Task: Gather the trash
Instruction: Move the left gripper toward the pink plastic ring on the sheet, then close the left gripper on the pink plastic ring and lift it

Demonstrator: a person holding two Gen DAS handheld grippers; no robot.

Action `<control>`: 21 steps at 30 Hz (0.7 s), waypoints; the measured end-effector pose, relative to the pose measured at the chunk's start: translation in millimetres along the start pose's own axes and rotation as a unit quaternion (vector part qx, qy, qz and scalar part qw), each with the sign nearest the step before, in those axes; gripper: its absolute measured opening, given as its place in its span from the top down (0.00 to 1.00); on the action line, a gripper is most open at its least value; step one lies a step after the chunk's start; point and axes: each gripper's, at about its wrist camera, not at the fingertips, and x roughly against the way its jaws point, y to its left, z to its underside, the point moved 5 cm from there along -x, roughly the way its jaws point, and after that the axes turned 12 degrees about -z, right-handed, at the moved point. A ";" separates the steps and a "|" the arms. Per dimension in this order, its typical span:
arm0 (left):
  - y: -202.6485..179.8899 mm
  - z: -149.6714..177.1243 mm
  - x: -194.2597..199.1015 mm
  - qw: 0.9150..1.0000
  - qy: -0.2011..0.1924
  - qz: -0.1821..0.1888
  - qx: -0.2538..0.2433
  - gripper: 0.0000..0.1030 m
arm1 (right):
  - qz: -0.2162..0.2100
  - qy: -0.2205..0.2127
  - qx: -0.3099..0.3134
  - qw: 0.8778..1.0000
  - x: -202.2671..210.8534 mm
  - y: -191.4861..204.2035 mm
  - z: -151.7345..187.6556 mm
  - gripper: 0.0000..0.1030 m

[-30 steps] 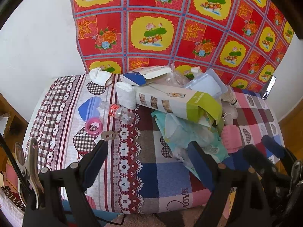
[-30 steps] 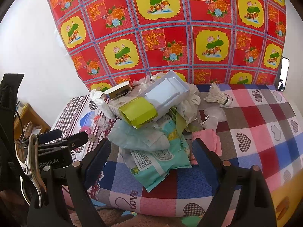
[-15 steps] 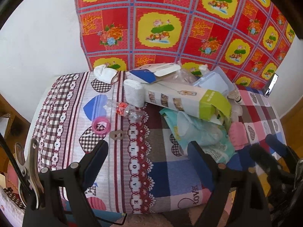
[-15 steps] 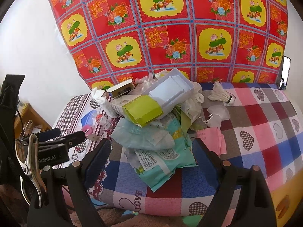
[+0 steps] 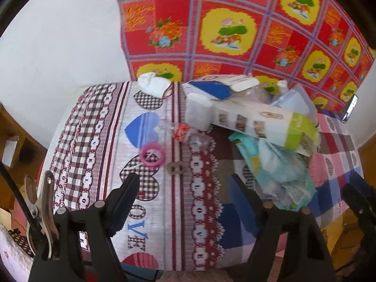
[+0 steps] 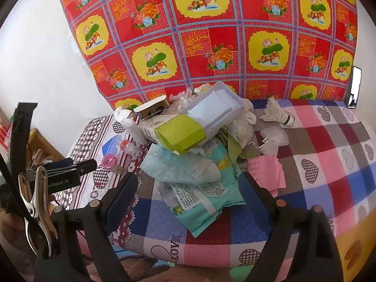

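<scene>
Carton atop trash pile; ring left; shuttlecock right

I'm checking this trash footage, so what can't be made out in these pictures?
- Print on the teal wrapper: too small, right wrist view.
- Small clear wrappers: motion-blurred, left wrist view.
- Under the green-ended carton: hidden by the pile, both views.
- No bin visible anywhere.
</scene>
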 end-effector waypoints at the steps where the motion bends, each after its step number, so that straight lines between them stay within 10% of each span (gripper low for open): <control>1: 4.1 0.3 -3.6 1.000 0.004 -0.001 0.003 0.27 | 0.000 0.001 -0.001 1.000 -0.6 -0.3 0.3 0.13; 21: 28.2 -7.1 -62.0 0.999 0.033 -0.005 -0.005 0.40 | 0.005 0.026 -0.017 0.999 -16.6 6.9 8.7 0.19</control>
